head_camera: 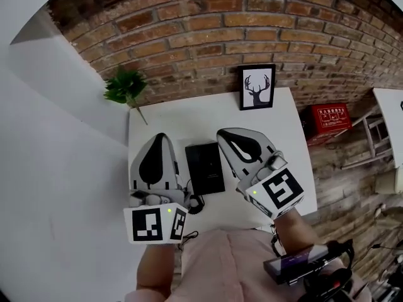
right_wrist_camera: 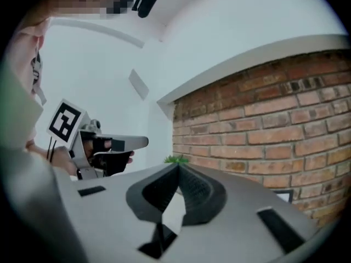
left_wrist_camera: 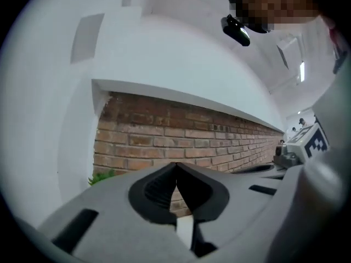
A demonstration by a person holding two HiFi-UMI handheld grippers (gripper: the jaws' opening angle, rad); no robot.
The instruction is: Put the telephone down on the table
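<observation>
The black telephone (head_camera: 205, 167) lies flat on the white table (head_camera: 277, 124), between my two grippers in the head view. My left gripper (head_camera: 160, 136) is held above the table to the left of the telephone, jaws shut with nothing in them (left_wrist_camera: 175, 166). My right gripper (head_camera: 221, 133) is above the table to the telephone's right, also shut and empty (right_wrist_camera: 176, 169). Both gripper views look level at the brick wall, so neither shows the telephone.
A potted plant (head_camera: 126, 87) stands at the table's back left and a framed deer picture (head_camera: 257, 87) leans on the brick wall at the back. A red box (head_camera: 329, 118) sits on the floor to the right. A black cable (head_camera: 195, 203) lies near the front edge.
</observation>
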